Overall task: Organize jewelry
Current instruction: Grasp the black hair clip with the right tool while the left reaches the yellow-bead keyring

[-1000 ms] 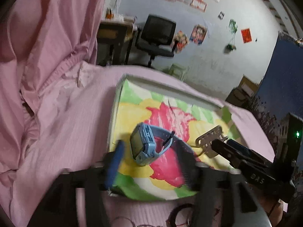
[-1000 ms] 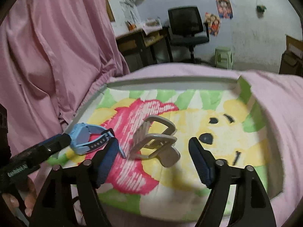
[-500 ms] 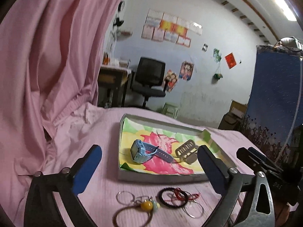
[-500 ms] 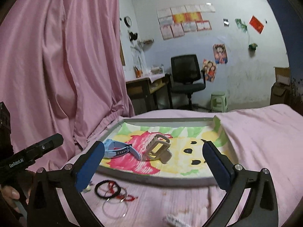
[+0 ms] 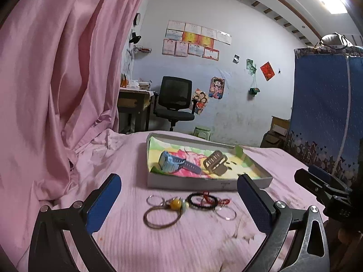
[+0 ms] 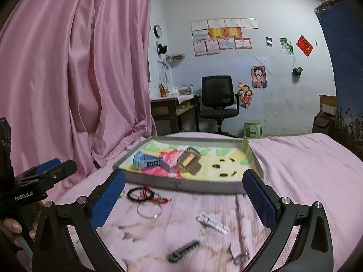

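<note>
**Two pieces boxed, both tongs pulled back over the loose jewelry**

A second ago both tongs were down inside the tray; now they have drawn back toward the person and hang over the pink bedcover [image 5: 204, 238]. The left tongs [image 5: 179, 201] stand wide open with nothing between the blue pads, and so do the right tongs [image 6: 183, 195].

The tray [image 6: 181, 183] sits on the bed ahead of both. The blue watch [image 5: 174, 163] lies on its printed lining toward the left, and the tan hair clip [image 5: 215, 162] lies just beside it to the right, both let go and at rest.

That reads as two placements finished. What remains lies on the cover in front of the tray: a big metal ring with a yellow bead [image 5: 175, 204], a black bracelet [image 5: 202, 200] tangled with red cord, and a thin clear ring [image 6: 149, 210]. Nearer the right tongs there is a white clip [image 6: 212, 222] and a dark chain piece [image 6: 183, 250], both blurred.

The left tongs are lined up with the bead and ring cluster, which is probably the next pick. The thin rings lie flat on soft cloth, so they may be awkward to pinch without catching the fabric.
</note>
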`<state>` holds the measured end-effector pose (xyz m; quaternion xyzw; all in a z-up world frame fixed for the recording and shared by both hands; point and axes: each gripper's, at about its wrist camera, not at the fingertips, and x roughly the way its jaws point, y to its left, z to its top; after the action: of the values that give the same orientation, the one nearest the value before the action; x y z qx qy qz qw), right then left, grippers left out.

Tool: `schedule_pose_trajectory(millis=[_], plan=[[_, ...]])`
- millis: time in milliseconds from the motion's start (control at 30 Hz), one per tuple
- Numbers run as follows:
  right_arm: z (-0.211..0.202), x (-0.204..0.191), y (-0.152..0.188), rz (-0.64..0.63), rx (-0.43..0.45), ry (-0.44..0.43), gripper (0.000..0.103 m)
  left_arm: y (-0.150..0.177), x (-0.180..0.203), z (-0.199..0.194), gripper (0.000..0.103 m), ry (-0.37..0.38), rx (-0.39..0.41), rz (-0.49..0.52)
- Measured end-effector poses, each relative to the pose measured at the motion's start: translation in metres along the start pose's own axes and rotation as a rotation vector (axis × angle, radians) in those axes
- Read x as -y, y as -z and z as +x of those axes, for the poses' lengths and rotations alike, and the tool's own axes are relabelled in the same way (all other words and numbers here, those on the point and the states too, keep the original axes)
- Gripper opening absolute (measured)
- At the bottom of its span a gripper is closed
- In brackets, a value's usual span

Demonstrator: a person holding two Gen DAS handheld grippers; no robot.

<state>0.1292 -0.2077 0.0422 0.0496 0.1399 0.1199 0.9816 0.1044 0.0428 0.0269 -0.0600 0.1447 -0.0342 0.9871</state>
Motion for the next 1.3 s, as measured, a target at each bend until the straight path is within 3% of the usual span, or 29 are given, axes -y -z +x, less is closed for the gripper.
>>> schedule_pose_trajectory(millis=[167,533,700,900,1100,1233,1300], plan=[[0.001,0.0,0.017,0.003,-0.104,0.005,0.102,0.011,-0.001,-0.002,0.103,-0.013,-0.032,0.006],[0.028,0.008,0.053,0.076,-0.361,-0.052,0.101,0.027,-0.026,0.042,0.103,-0.008,-0.28,-0.07],[0.044,0.008,0.066,0.111,-0.45,-0.073,0.078,0.034,-0.028,0.06,0.103,-0.013,-0.356,-0.084],[0.062,0.011,0.079,0.168,-0.527,-0.103,0.07,0.033,-0.028,0.077,0.101,0.006,-0.394,-0.071],[0.077,0.004,0.082,0.203,-0.553,-0.146,0.053,0.033,-0.022,0.092,0.082,0.034,-0.437,-0.034],[0.078,-0.006,0.081,0.181,-0.547,-0.174,0.036,0.034,-0.02,0.095,0.059,0.056,-0.45,-0.032],[0.077,-0.008,0.081,0.174,-0.545,-0.178,0.034,0.035,-0.019,0.096,0.05,0.059,-0.454,-0.028]])
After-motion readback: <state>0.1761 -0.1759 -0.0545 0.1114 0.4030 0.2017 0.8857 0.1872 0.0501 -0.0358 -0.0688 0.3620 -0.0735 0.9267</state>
